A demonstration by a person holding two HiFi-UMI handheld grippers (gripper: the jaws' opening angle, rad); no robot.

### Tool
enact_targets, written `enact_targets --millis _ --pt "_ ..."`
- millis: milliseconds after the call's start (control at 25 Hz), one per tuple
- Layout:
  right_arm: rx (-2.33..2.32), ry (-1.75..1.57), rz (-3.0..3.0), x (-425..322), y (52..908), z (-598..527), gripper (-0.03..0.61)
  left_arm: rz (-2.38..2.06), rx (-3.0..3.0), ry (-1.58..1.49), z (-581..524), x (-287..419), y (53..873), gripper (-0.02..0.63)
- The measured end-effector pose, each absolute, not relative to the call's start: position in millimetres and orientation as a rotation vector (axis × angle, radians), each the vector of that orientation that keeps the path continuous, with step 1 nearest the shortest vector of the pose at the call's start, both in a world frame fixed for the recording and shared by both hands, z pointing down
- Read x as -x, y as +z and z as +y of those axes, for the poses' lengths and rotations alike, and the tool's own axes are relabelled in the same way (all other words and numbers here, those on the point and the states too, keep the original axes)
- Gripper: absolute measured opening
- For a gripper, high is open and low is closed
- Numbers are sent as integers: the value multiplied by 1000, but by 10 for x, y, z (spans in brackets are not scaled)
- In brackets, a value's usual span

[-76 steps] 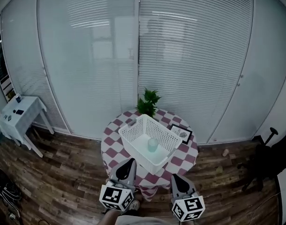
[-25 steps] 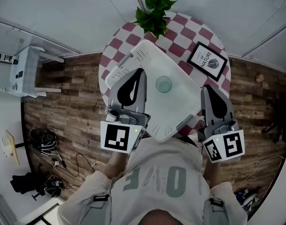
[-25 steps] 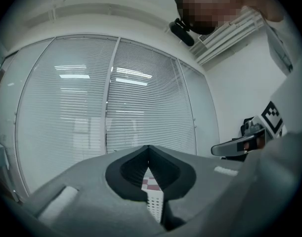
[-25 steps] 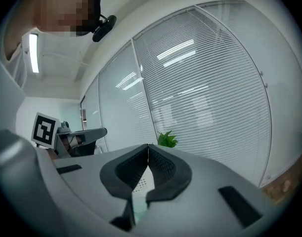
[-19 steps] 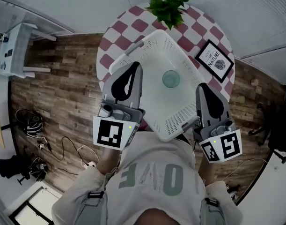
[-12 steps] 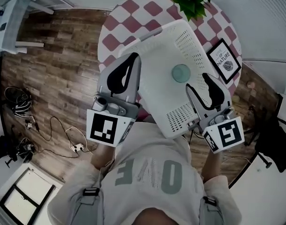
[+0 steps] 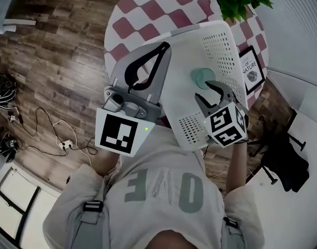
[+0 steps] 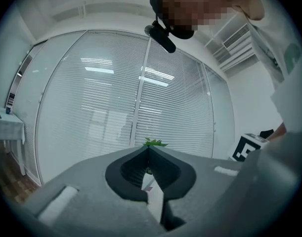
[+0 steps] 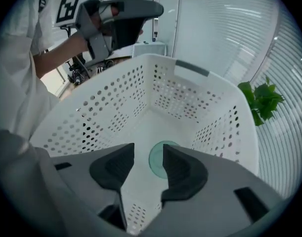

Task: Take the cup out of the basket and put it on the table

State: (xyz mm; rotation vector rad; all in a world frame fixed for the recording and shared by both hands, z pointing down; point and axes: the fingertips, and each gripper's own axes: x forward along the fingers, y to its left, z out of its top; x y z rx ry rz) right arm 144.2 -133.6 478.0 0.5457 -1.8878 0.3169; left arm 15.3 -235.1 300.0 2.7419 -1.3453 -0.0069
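Now white perforated basket (image 7: pixel 220 45) walls hem my right gripper (image 7: pixel 216 90), jaws closing on nothing; left gripper (image 7: pixel 163 48) is pinched shut; round pale-green cup (image 7: pixel 201 78) stands just beyond.

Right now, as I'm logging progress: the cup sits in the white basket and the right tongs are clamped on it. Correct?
Not clamped: in the right gripper view the right tongs stand apart, closing, and the cup shows through their gap untouched. It does sit in the white basket.
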Motion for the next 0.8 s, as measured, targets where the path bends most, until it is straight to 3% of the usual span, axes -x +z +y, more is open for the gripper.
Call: enact_targets --millis 400,520,640,760,800 --pt "-366 372 -1688 -1544 5479 -1234 189 -1468 -2606 -79 -2458 214 3223 3" --pt "-392 426 -1657 -1539 5617 -1214 252 -1472 -2610 -93 -2432 250 3260 3" --pt "-389 384 -1616 -1587 5681 -1200 247 -1482 -2598 -78 -2426 273 3309 3" --pt "-398 233 -1559 -1670 5694 -1290 81 -1497 -2573 -71 -2417 338 3342 3" --pt "-397 198 -1547 -1679 5699 -1310 66 -1504 -2567 -70 -2413 362 3345 3"
